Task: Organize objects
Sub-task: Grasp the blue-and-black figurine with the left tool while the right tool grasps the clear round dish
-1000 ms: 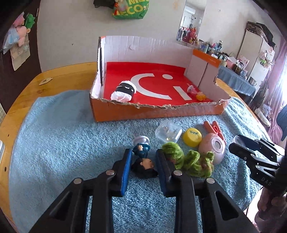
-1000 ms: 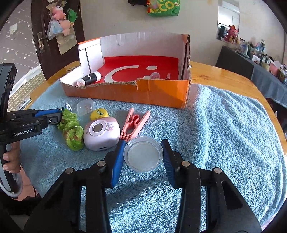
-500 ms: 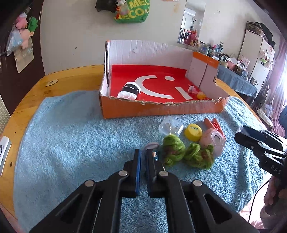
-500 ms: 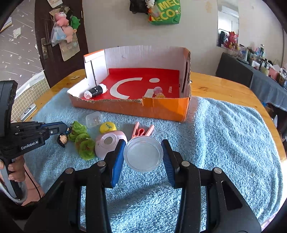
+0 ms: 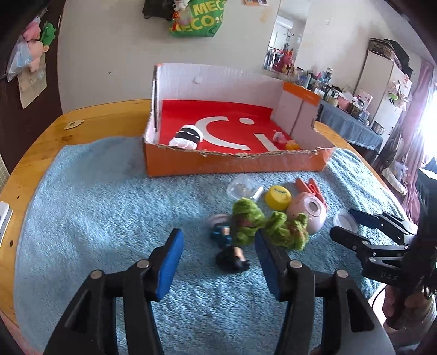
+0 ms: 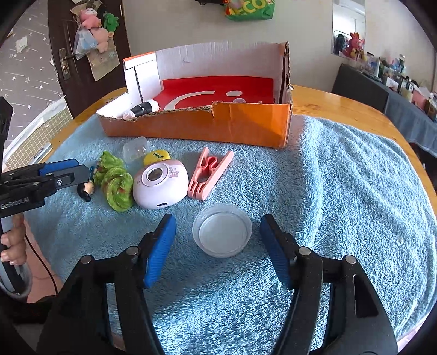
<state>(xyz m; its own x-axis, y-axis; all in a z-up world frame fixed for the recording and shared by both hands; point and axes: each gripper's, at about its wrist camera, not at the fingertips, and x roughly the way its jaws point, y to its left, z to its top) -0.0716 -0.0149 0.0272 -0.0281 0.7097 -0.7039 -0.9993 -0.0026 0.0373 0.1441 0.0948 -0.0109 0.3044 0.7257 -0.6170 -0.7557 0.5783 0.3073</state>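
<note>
Green bag (image 5: pixel 197 17) on wall, dark door (image 6: pixel 82 54)

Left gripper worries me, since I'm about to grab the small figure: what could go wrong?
The figure lies against the green yarn, so the open left gripper may snag yarn too. The round lid sits loose between the open right gripper fingers and could get nudged.

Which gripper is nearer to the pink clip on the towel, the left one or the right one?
Right. The right gripper is open around the round lid, just in front of the pink clip. The left gripper is beyond the green toy and pink case.
</note>
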